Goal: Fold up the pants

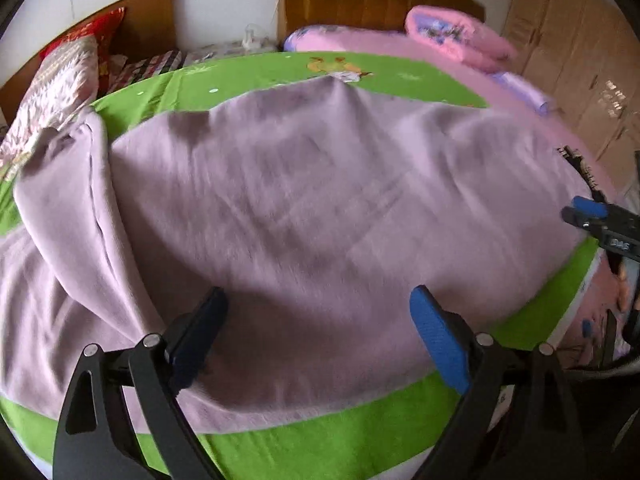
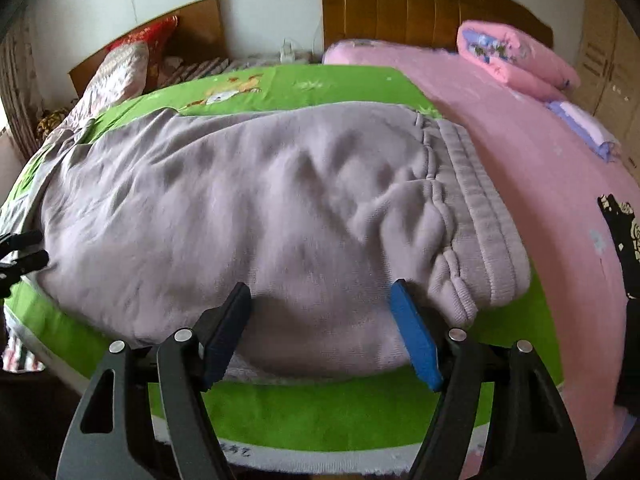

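Observation:
Lilac-grey sweatpants (image 1: 304,216) lie across a green sheet (image 1: 320,448) on the bed. In the right wrist view the pants (image 2: 256,216) show their ribbed elastic waistband (image 2: 480,208) at the right. My left gripper (image 1: 320,300) is open, its jaws wide apart just above the pants' near edge, holding nothing. My right gripper (image 2: 320,296) is open too, jaws spread over the near edge beside the waistband. The right gripper also shows at the right edge of the left wrist view (image 1: 580,212). The pant legs bunch in folds at the far left (image 1: 68,200).
A pink blanket (image 2: 540,184) covers the bed's right side, with a folded pink quilt (image 2: 516,56) at the back. Wooden headboards (image 2: 420,4) and patterned pillows (image 2: 120,72) stand behind. Cardboard panels (image 1: 580,60) line the right wall.

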### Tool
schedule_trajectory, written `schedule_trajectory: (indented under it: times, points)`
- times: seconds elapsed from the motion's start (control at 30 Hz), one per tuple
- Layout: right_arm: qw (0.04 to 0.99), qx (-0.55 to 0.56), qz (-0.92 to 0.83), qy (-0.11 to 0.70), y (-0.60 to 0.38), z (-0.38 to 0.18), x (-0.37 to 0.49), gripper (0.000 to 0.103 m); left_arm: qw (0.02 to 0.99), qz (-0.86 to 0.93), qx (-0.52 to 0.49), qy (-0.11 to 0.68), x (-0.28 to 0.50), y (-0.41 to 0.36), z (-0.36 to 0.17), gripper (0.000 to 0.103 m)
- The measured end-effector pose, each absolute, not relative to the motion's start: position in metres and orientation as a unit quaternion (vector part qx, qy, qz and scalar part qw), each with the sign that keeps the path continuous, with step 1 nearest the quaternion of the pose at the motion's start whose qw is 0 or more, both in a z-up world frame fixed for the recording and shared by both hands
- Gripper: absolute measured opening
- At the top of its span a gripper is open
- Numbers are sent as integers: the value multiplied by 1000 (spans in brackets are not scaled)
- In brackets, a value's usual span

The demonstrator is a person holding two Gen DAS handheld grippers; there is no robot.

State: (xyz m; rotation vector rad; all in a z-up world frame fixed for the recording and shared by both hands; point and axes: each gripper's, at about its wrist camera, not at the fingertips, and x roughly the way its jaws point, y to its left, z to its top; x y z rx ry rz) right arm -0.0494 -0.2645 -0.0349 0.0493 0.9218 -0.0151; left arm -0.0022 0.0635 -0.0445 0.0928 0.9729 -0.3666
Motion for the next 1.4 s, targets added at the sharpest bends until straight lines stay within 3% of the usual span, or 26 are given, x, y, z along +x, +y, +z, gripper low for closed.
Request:
schedule_trajectory:
  times: [0.1,0.13,0.2,0.47,0.57,0.77,0.97,1.07,1.17,1.4]
  points:
    - [918,9,3,397,-263,-7,-32,71,864,-253,26,434,21,41,-2,95]
    - [920,7,7,391,-262,-4,-24,72,858,-280,29,430,33,26,10,102]
    - [922,-3,18,387,-255,-2,1,72,836,-331,33,436,62,-7,18,101]
    - [877,-39,32,478,-241,-51,48,78,808,-314,57,496,166,-70,-59,100]
    - [876,-19,49,479,-256,-51,31,78,832,-314,92,449,156,-69,-63,101]
    - [897,-28,36,440,-249,-31,-1,79,845,-291,91,440,149,-71,-61,101]
    - [885,-22,47,462,-246,-57,-5,85,850,-292,64,434,168,-68,-68,101]
    - [876,-43,15,480,-237,-44,3,85,876,-262,26,403,155,-34,-41,98]
    - [898,-52,21,437,-222,-12,4,85,907,-249,-28,340,117,33,0,100]
    - [892,-126,260,348,-75,40,46,86,940,-28,-158,300,7,248,5,101]
